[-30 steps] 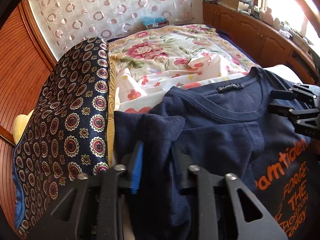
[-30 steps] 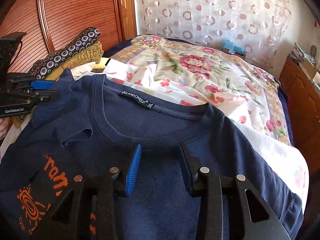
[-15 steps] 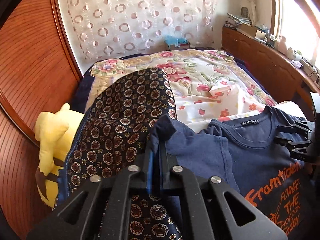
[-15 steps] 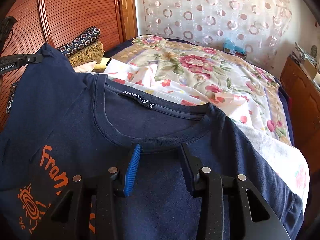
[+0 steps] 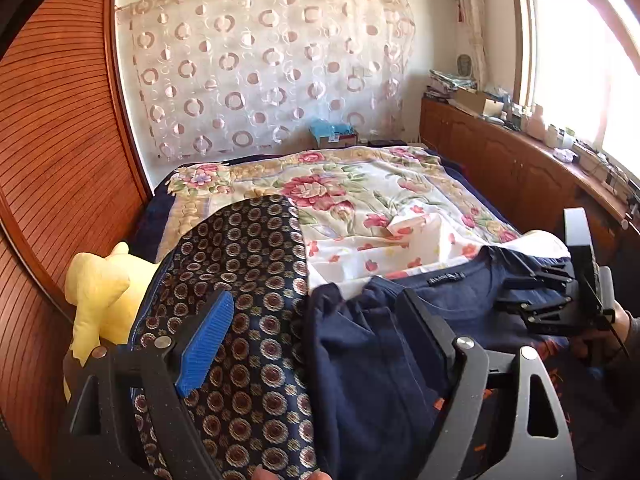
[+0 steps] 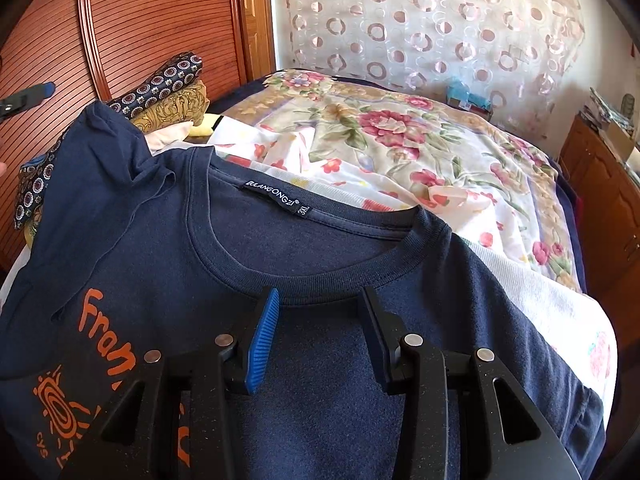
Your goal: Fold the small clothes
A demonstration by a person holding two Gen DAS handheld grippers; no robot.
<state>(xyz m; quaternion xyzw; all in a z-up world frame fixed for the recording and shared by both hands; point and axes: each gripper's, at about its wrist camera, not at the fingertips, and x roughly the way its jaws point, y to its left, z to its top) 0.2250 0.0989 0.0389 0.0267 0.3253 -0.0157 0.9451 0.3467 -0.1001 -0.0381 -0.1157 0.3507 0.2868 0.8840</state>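
- Now: left tool (image 5: 312,340) opening, sleeve (image 5: 360,352) let go, no longer clamped.
- Right tool (image 6: 316,336) half apart over shirt (image 6: 280,248), holding nothing.
- Sleeve fold likely placed.

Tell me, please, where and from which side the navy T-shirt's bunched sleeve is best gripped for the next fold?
Probably the sleeve at its raised hem, from the headboard side: it lies crumpled over the patterned cushion, offering a pinchable edge. The left gripper, jaws opening, hovers nearest.

Yellow plush toy (image 5: 100,292) beside patterned navy cushion (image 5: 248,280), floral bedspread (image 5: 360,192) behind
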